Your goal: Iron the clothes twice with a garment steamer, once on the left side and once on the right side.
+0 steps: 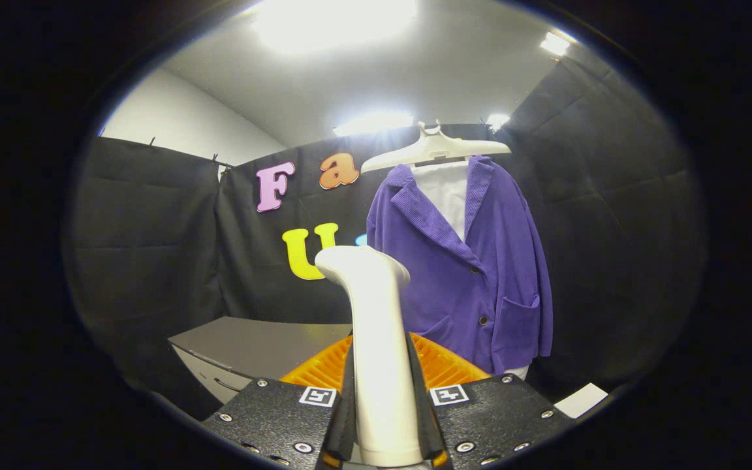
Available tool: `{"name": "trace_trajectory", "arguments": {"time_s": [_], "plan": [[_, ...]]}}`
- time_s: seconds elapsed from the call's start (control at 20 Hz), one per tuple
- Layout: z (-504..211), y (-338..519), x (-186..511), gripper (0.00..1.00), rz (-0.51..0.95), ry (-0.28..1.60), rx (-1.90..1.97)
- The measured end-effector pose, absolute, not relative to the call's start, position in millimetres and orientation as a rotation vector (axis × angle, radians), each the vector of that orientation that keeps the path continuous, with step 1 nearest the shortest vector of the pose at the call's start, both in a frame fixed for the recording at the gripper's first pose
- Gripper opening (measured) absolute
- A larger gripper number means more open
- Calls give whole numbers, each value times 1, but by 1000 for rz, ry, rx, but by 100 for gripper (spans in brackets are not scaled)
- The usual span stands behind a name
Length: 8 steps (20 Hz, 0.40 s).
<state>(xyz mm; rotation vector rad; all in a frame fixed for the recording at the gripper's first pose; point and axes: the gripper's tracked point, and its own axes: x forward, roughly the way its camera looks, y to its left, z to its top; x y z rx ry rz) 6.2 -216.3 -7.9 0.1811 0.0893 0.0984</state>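
My gripper (381, 398) is shut on the white handle of a garment steamer (376, 339), which stands upright between the two black fingers. The steamer's head (360, 261) curves toward the left at the top. Beyond it hangs a purple corduroy jacket (474, 274) over a white shirt (448, 192) on a white hanger (435, 149). The jacket faces me, a little right of the steamer and farther back, apart from the steamer head. It has dark buttons and a patch pocket on each side.
An orange ribbed object (441, 365) lies just behind the fingers, under the jacket's hem. A grey cabinet or table with a drawer (245, 352) stands at the left. Black cloth walls close the booth all round. A white piece (581, 399) lies low at the right.
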Motion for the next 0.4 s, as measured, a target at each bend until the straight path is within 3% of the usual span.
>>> {"name": "trace_trajectory", "arguments": {"time_s": [0.4], "plan": [[-1, -154, 7, 38, 16, 29, 133]]}}
